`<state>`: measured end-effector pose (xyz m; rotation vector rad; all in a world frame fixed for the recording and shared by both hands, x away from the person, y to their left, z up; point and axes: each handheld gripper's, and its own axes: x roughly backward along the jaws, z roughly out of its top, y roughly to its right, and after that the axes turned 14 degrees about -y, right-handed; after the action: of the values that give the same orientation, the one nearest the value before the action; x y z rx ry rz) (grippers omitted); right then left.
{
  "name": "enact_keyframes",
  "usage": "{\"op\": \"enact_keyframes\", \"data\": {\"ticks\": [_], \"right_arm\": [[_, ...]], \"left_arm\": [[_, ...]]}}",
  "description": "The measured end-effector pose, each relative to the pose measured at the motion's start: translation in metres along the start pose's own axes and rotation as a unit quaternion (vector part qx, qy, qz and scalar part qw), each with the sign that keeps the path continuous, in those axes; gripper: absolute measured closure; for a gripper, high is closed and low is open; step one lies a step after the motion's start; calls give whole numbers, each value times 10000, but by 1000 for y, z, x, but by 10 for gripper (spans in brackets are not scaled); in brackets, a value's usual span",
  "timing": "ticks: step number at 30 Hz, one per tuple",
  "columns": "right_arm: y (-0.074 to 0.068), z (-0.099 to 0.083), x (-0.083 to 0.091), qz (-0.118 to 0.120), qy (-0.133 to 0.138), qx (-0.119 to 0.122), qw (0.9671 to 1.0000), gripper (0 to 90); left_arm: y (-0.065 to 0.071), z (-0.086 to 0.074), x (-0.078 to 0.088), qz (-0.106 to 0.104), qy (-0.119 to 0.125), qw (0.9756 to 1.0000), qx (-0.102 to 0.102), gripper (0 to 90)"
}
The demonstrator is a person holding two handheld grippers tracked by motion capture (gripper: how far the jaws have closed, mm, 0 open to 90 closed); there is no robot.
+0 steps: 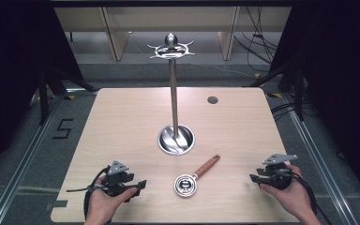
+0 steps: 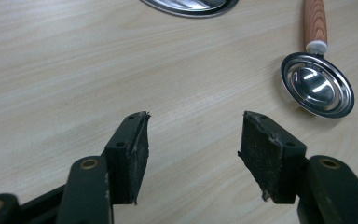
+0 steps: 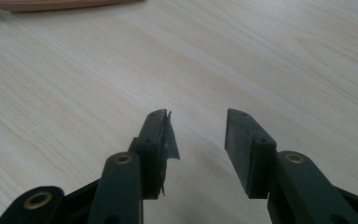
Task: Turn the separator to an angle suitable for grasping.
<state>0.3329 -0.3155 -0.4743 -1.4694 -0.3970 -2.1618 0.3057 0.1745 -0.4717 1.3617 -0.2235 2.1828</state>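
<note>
High view: person's two hands at the near table edge, each holding a black two-jaw gripper; left gripper (image 1: pixel 140 184) and right gripper (image 1: pixel 254 178) both rest low over the light wooden table (image 1: pixel 122 126), jaws parted, nothing between them. Small round steel ladle with reddish wooden handle (image 1: pixel 194 177) lies flat between the two grippers, apart from both, handle angled away to the right. Beyond it, tall steel hook stand on a round dish base (image 1: pixel 175 138). Left gripper view: jaws wide apart over bare wood; ladle bowl ahead and right, untouched. Right gripper view: jaws parted, empty; wooden handle at upper left, well apart.
</note>
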Motion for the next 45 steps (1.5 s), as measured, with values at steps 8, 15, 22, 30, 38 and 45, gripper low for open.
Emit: {"op": "enact_keyframes", "data": {"ticks": [8, 15, 22, 30, 38, 45], "right_arm": [[0, -2, 0, -3, 50, -47, 10000, 591], [0, -1, 2, 35, -63, -37, 10000, 590], [2, -2, 0, 18, -58, 0, 10000, 588], [0, -1, 1, 60, -53, -43, 10000, 587], [0, -2, -1, 65, 59, -113, 9999, 587], [-1, -1, 0, 125, 78, -150, 9998, 588]], "left_arm": [[21, 18, -5, 39, -232, 9990, -369, 468], [35, 42, -6, -64, -498, 9946, -906, 807], [64, 78, -18, -454, -833, 9883, -1191, 893], [102, 120, -43, -682, -1021, 9779, -1692, 892], [137, 145, -79, -790, -1164, 9768, -1616, 892], [148, 154, -104, -590, -1304, 9760, -1642, 892]]}}
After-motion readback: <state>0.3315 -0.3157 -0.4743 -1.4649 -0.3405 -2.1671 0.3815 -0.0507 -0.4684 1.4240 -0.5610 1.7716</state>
